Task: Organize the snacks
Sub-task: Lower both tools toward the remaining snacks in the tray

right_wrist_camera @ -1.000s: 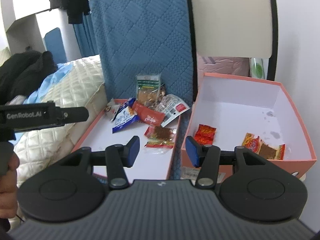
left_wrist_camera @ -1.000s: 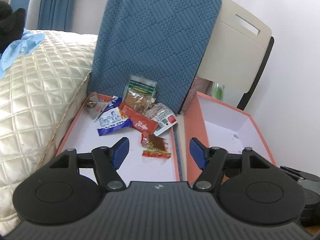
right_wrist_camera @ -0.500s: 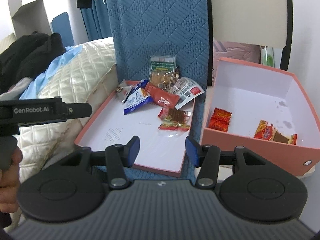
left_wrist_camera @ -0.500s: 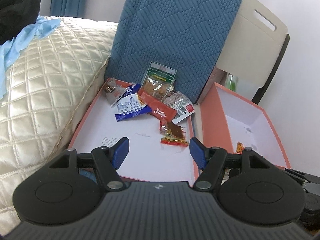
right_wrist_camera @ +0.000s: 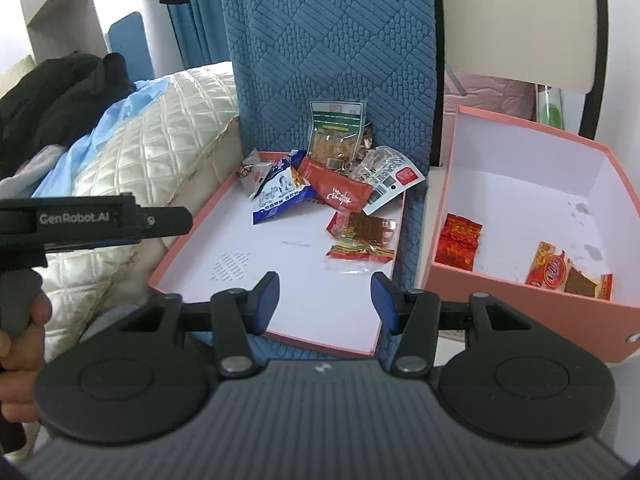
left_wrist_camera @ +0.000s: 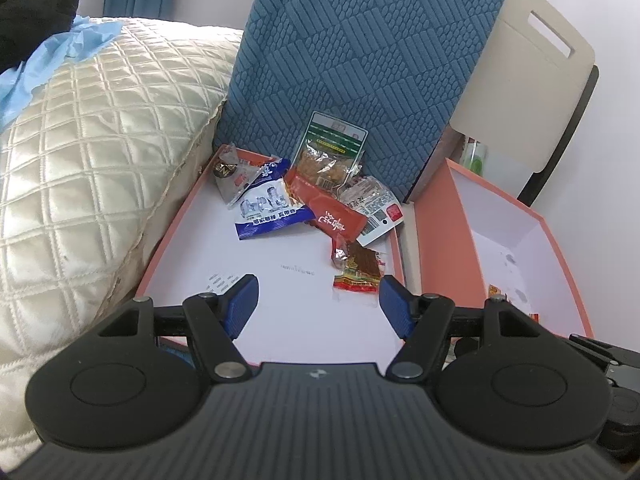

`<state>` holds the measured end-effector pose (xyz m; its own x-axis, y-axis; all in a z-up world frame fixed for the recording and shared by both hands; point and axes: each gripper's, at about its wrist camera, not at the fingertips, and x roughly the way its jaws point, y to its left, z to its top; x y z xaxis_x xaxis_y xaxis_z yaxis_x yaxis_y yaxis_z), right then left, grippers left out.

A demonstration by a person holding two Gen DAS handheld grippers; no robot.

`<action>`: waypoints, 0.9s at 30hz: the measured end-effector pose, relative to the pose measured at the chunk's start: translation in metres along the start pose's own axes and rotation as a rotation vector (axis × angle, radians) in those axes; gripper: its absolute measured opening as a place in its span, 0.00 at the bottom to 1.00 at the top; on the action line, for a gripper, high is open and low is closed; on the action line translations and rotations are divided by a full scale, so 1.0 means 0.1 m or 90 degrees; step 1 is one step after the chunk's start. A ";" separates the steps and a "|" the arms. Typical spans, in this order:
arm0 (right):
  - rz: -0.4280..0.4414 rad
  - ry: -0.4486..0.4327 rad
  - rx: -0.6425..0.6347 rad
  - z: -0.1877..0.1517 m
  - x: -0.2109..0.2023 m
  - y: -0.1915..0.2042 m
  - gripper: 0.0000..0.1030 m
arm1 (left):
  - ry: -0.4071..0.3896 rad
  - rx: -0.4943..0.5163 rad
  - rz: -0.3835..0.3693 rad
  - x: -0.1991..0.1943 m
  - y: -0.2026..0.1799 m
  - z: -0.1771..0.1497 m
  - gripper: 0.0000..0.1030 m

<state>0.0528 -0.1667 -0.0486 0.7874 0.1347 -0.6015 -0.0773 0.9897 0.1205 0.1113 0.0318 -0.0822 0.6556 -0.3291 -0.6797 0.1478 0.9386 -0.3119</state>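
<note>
A pile of snack packets lies at the far end of a shallow pink lid tray (left_wrist_camera: pixel 192 216) (right_wrist_camera: pixel 192 256): a blue-white packet (left_wrist_camera: pixel 266 210) (right_wrist_camera: pixel 280 194), a red packet (left_wrist_camera: pixel 332 212) (right_wrist_camera: pixel 334 190), a green-topped bag (left_wrist_camera: pixel 330 152) (right_wrist_camera: pixel 336 132) leaning on the blue cushion, and a small brown-red packet (left_wrist_camera: pixel 358 270) (right_wrist_camera: pixel 362 238) nearest me. A deep pink box (left_wrist_camera: pixel 440 240) (right_wrist_camera: pixel 520 184) to the right holds two red packets (right_wrist_camera: pixel 458 240) (right_wrist_camera: pixel 568 274). My left gripper (left_wrist_camera: pixel 318 300) and right gripper (right_wrist_camera: pixel 324 296) are open and empty over the tray's near end.
A quilted cream bedcover (left_wrist_camera: pixel 92 160) (right_wrist_camera: pixel 160 160) borders the tray on the left. An upright blue cushion (left_wrist_camera: pixel 360 52) (right_wrist_camera: pixel 332 40) and a beige chair back (left_wrist_camera: pixel 528 60) stand behind. A white wall is at the right.
Both grippers have risen and pulled back, so the tray and box show from higher up. Both stayed open and empty. The snacks have not moved.
</note>
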 end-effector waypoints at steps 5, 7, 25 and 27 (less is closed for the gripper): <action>0.004 0.009 0.000 0.05 0.13 -0.01 0.52 | 0.014 -0.009 -0.002 0.21 0.06 0.07 0.70; 0.005 0.013 0.001 0.08 0.20 -0.02 0.52 | 0.019 -0.013 -0.004 0.28 0.08 0.10 0.70; 0.020 0.055 -0.012 0.27 0.90 -0.06 0.52 | 0.074 -0.069 -0.010 1.16 0.39 0.33 0.70; 0.023 0.058 -0.013 0.30 0.97 -0.06 0.52 | 0.080 -0.072 -0.012 1.26 0.42 0.36 0.70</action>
<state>0.1486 -0.1613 -0.0840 0.7248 0.1737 -0.6667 -0.1186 0.9847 0.1276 0.2272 0.0338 -0.1574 0.5550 -0.3638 -0.7481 0.0702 0.9166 -0.3937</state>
